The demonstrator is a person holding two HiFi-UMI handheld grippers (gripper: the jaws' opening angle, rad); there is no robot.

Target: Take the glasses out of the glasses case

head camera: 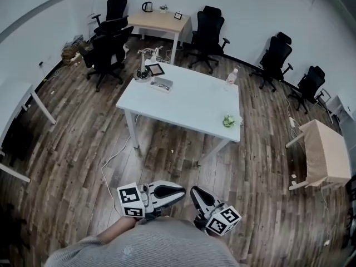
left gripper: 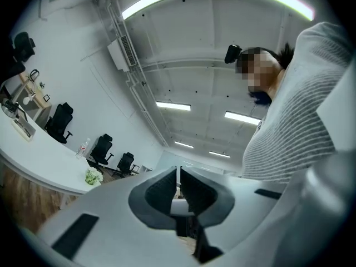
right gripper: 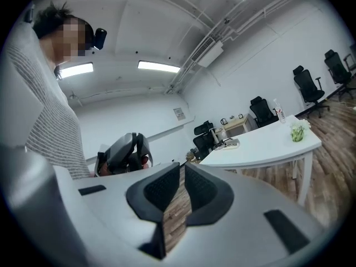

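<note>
A flat grey oblong thing (head camera: pixel 161 84), possibly the glasses case, lies near the far left corner of the white table (head camera: pixel 189 107); no glasses show. Both grippers hang low against the person's body, well short of the table. My left gripper (head camera: pixel 182 192) points right, jaws closed on nothing. My right gripper (head camera: pixel 194 192) points left toward it, also shut and empty. In the left gripper view the fingertips (left gripper: pixel 178 172) meet in front of the ceiling and the person's striped sleeve (left gripper: pixel 295 115). In the right gripper view the closed tips (right gripper: pixel 182 169) frame the wood floor, with the table (right gripper: pixel 261 143) beyond.
On the table stand a small lamp-like stand (head camera: pixel 142 71), a dark framed tablet (head camera: pixel 154 69), a clear bottle (head camera: pixel 232 75) and a green crumpled item (head camera: pixel 229 121). Black office chairs (head camera: pixel 108 52) ring the room. A wooden desk (head camera: pixel 161 21) stands behind, another (head camera: pixel 327 152) at right. Cables trail on the floor.
</note>
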